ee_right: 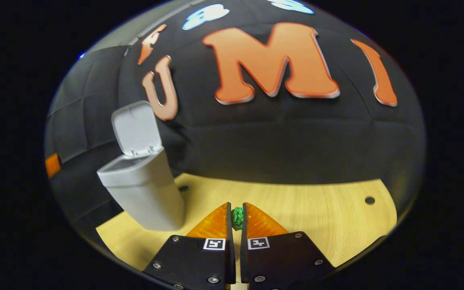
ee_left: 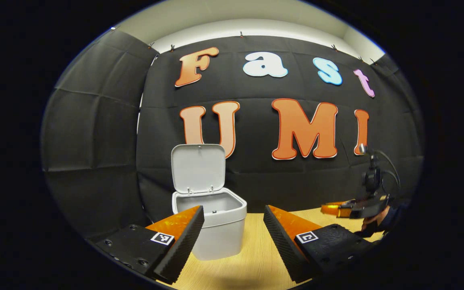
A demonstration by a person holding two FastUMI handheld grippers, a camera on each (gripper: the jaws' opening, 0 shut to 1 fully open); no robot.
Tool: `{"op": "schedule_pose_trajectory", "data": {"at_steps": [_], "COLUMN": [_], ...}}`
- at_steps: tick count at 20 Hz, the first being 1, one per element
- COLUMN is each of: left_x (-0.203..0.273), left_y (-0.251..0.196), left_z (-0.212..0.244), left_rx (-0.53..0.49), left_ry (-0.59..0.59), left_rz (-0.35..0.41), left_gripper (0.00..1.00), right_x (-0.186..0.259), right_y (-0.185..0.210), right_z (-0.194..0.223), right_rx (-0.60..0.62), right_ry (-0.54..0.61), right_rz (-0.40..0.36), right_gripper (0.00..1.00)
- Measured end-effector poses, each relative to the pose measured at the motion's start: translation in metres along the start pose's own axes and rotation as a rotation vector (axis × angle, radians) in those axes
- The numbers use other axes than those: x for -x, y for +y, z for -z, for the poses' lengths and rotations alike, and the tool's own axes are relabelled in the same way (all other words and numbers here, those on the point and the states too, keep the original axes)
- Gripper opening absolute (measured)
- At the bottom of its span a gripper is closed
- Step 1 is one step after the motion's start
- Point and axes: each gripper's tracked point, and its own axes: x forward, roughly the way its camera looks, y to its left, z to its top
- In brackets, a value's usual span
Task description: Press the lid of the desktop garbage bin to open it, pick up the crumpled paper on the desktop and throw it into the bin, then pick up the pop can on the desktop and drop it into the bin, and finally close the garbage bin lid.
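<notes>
Green crumpled paper [ee_right: 237, 218] sits pinched between the fingers of your right hand-held gripper [ee_right: 236, 219], which are drawn in until just a narrow slit is left, with the wad caught near their tips. Judged from the right gripper view, the wad is off the pale wooden worktop [ee_right: 316, 209] and to the right of the bin [ee_right: 145, 193], a little nearer to you than its base.

The grey bin stands at the back of the worktop with its lid [ee_left: 198, 168] tipped up behind the mouth, so the opening step looks done. Your left hand-held gripper [ee_left: 233, 223] faces the bin from the front, fingers spread wide and holding nothing. In the left gripper view your right hand-held gripper [ee_left: 338, 209] appears well to the right of the bin, above the worktop.

The paper should be very light and soft; it gives under pressure, so the hold you have is likely secure, but a ball that small could cling to the ribbed pads or spring out sideways when you let go. Carry it over the middle of the bin's mouth, not over the rim, and open fully.

The pop can is not something I can place from here. When you reach it, expect 1 thin, slick, easily dented wall: take it across the middle of its body with a moderate squeeze.
</notes>
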Motion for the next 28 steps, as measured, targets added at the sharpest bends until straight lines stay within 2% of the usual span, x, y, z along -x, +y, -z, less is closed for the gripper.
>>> {"op": "schedule_pose_trajectory", "data": {"at_steps": [3, 6, 8, 10, 11, 13, 14, 15, 16, 20, 24, 28], "left_x": [0.009, 0.028, 0.043, 0.056, 0.062, 0.073, 0.074, 0.076, 0.076, 0.063, 0.030, 0.004], "left_y": [0.034, 0.075, 0.098, 0.119, 0.127, 0.139, 0.145, 0.148, 0.149, 0.132, 0.076, 0.000], "left_z": [-0.001, -0.002, 0.002, 0.006, 0.009, 0.016, 0.021, 0.022, 0.024, 0.037, 0.056, 0.067], "left_rx": [0.024, 0.036, 0.050, 0.057, 0.063, 0.070, 0.071, 0.071, 0.074, 0.084, 0.057, 0.033], "left_ry": [-0.015, -0.024, -0.020, -0.016, -0.006, 0.002, 0.007, 0.009, 0.014, 0.039, 0.054, 0.060], "left_rz": [-0.038, -0.101, -0.146, -0.192, -0.215, -0.249, -0.261, -0.268, -0.273, -0.242, -0.124, 0.018], "left_gripper": [0.94, 0.94, 0.94, 0.95, 0.96, 0.96, 0.96, 0.96, 0.96, 0.93, 0.95, 0.95], "right_x": [-0.027, -0.061, -0.090, -0.131, -0.145, -0.160, -0.163, -0.166, -0.168, -0.144, -0.089, -0.027], "right_y": [0.082, 0.147, 0.179, 0.212, 0.211, 0.205, 0.206, 0.210, 0.209, 0.203, 0.147, 0.060], "right_z": [-0.054, -0.083, -0.079, -0.055, -0.040, -0.030, -0.023, -0.015, -0.010, -0.017, -0.044, -0.062], "right_rx": [0.028, 0.058, 0.093, 0.101, 0.101, 0.124, 0.127, 0.124, 0.140, 0.171, 0.148, 0.143], "right_ry": [-0.047, -0.046, -0.030, 0.024, 0.066, 0.080, 0.099, 0.100, 0.101, 0.043, -0.060, -0.132], "right_rz": [-0.107, -0.194, -0.238, -0.256, -0.245, -0.188, -0.195, -0.222, -0.219, -0.219, -0.162, -0.022], "right_gripper": [0.06, 0.05, 0.05, 0.05, 0.05, 0.06, 0.10, 0.24, 0.29, 0.95, 0.95, 0.95]}}
